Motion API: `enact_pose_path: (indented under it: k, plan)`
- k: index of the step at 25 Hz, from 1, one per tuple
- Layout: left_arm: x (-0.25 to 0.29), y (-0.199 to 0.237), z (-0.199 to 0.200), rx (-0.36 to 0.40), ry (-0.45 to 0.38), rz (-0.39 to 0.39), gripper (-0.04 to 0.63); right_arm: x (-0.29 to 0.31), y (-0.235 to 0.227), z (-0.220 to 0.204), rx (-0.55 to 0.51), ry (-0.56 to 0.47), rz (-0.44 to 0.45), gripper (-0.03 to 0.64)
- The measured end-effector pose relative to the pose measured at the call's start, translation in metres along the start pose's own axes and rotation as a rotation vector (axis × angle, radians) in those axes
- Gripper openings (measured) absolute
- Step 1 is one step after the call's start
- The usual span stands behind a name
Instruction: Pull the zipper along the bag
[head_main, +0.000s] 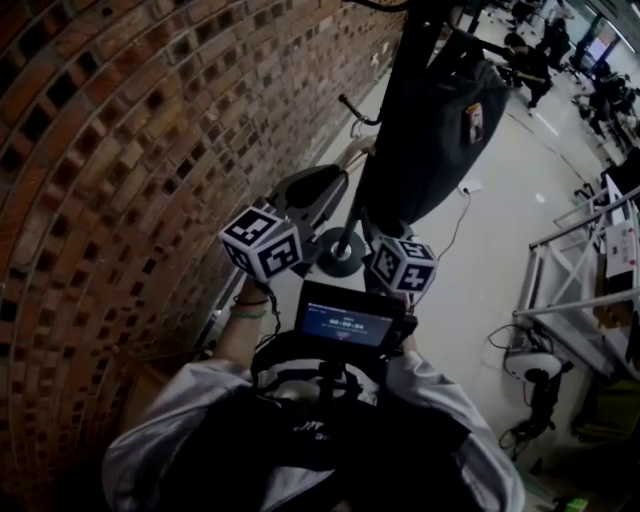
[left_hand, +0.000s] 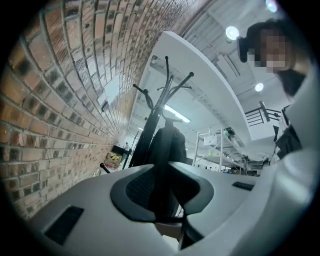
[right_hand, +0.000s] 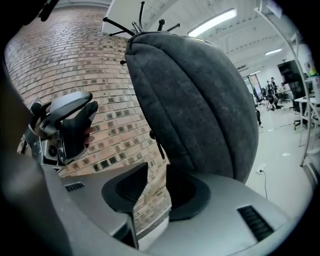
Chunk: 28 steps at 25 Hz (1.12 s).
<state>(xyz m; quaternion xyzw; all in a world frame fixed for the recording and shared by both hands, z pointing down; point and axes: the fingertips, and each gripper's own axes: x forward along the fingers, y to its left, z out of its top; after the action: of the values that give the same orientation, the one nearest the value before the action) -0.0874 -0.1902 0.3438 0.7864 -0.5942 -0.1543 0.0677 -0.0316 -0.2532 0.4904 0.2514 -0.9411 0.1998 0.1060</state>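
Presumably the approach step: the bag (right_hand: 200, 100) hangs on the coat stand (left_hand: 161, 100), with the left gripper (left_hand: 162, 200) (jaws slightly parted) and right gripper (right_hand: 155, 195) (jaws wide) both empty short of the stand; next comes pinching the zipper pull.

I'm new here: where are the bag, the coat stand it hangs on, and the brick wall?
bag (right_hand: 195, 100), right gripper view, middle of its grey fabric.
coat stand (left_hand: 145, 132), left gripper view, its black pole.
brick wall (head_main: 120, 150), head view, bare bricks.

Brick wall (head_main: 120, 150) seen at left, coat stand (left_hand: 161, 102) set beside it, metal shelving (left_hand: 220, 145) placed behind, cable (head_main: 457, 225) laid across floor (head_main: 500, 200)
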Motion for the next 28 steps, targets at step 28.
enact_pose_path:
  k: [28]
  plan:
    - [0.059, 0.017, 0.034, -0.009, 0.057, -0.406, 0.072, 0.012, 0.004, 0.029, 0.246, -0.186, -0.139, -0.009]
